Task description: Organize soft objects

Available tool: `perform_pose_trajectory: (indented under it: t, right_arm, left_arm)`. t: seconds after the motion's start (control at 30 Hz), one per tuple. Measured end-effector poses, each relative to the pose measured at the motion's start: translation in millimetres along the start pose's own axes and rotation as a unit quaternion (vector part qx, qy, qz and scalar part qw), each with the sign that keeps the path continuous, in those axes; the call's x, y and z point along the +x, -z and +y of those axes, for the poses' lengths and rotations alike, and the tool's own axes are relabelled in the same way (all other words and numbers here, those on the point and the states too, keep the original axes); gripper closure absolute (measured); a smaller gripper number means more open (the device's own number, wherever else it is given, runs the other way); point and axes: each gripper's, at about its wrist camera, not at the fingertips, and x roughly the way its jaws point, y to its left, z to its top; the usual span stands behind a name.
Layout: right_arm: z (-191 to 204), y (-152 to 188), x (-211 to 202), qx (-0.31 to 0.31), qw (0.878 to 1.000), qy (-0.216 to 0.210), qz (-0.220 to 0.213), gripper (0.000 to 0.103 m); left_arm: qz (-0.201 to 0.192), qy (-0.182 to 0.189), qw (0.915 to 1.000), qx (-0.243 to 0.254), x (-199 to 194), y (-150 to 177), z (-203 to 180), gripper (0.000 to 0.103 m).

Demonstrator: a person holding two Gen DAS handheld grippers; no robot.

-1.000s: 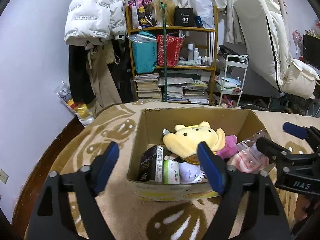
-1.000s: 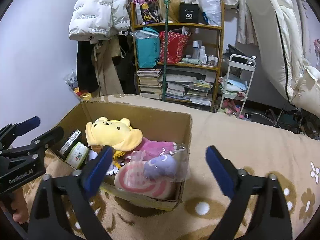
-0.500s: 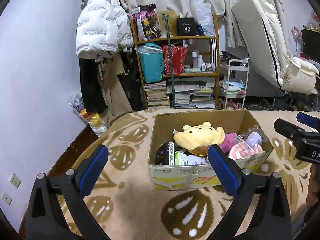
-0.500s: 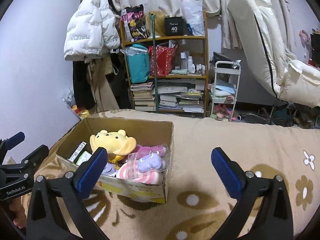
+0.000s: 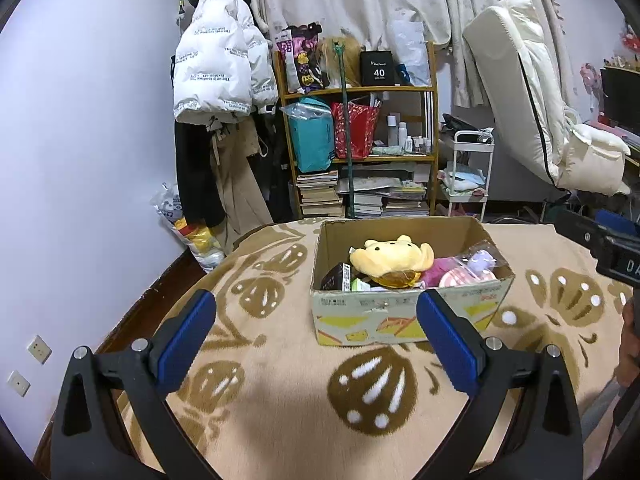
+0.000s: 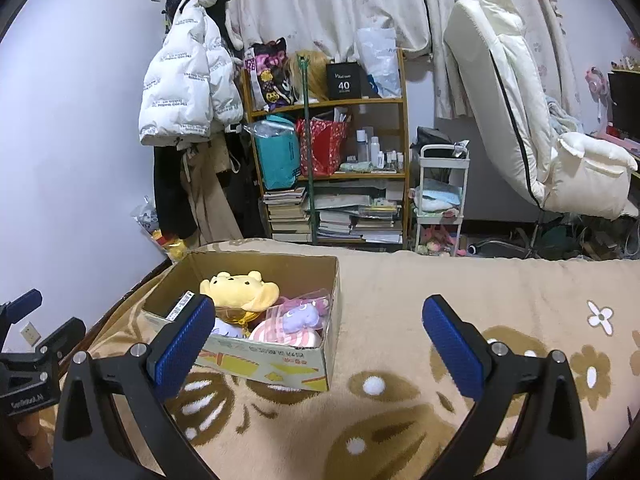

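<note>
A cardboard box (image 5: 404, 316) (image 6: 280, 360) stands on a beige blanket with brown prints. Inside lie a yellow bear plush (image 5: 390, 258) (image 6: 240, 290), a pink plush (image 5: 438, 268), a pink striped soft toy in a clear bag (image 5: 468, 278) (image 6: 288, 334) with a purple toy (image 6: 300, 314), and small cartons (image 5: 338, 278). My left gripper (image 5: 316, 334) hangs open in front of the box, nothing between its blue pads. My right gripper (image 6: 320, 338) is open too, just right of the box, empty.
The blanket (image 5: 280, 380) (image 6: 480, 304) covers a bed. Behind it stand a wooden shelf (image 5: 360, 148) with books and bags, a white cart (image 5: 466, 176), hanging coats (image 5: 220, 80) and a leaning cream mattress (image 5: 528, 100). A purple wall (image 5: 80, 160) runs along the left.
Both grippers have pulled back and risen away from the box, which now looks smaller and farther. The left jaws widened early on. Nothing was picked up.
</note>
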Motion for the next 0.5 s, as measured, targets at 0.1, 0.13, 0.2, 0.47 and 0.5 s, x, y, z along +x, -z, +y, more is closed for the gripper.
perform_pose_trajectory:
  t: [0.1, 0.13, 0.2, 0.47, 0.5]
  right_arm:
    - [-1, 3, -11, -0.001, 1.0, 0.0, -0.005, 0.0]
    - [-1, 5, -15, -0.002, 1.0, 0.0, -0.006, 0.0]
    - [-1, 8, -21, -0.003, 1.0, 0.002, -0.007, 0.0]
    - [-1, 15, -33, -0.004, 1.0, 0.009, -0.007, 0.0]
    - [-2, 15, -33, -0.005, 1.0, 0.009, -0.007, 0.0]
  left_arm:
    - [-0.004, -0.001, 1.0, 0.003, -11, 4, -2, 0.003]
    - [-0.006, -0.002, 1.0, 0.004, -15, 6, -3, 0.003]
    - [-0.01, -0.003, 0.9999, 0.004, -22, 9, -3, 0.003]
    - [-0.02, -0.01, 0.9996, -0.015, -30, 15, 1, 0.003]
    - [-0.022, -0.012, 0.9996, -0.017, -29, 16, 1, 0.003]
